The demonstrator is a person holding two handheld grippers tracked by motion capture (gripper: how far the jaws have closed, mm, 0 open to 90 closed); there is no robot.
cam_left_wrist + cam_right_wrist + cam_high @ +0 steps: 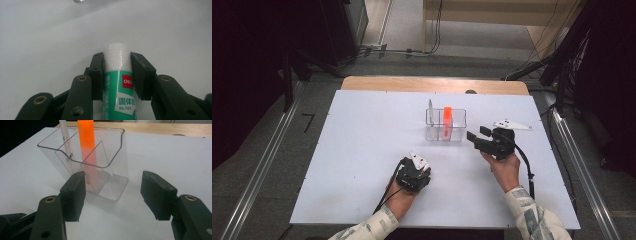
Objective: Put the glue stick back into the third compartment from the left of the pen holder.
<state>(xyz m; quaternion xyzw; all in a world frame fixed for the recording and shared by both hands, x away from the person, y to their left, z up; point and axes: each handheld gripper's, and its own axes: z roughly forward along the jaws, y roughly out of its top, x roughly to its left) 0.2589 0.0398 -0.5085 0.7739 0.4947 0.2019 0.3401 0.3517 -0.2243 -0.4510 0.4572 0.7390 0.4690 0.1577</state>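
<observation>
A green and white glue stick (118,85) with a white cap end lies between the jaws of my left gripper (117,62), which is shut on it against the white table. In the high view that left gripper (414,167) points down at the table's front middle. A clear plastic pen holder (100,167) with dividers stands just ahead of my open right gripper (115,190). It holds an orange highlighter (87,145) and a white pen (65,140). In the high view the holder (445,127) sits left of the right gripper (478,137).
The white table top (362,150) has bare room at the left and the front. A wooden strip (432,84) runs along its far edge. Metal rails (259,170) flank the table on both sides, and cables lie on the floor behind.
</observation>
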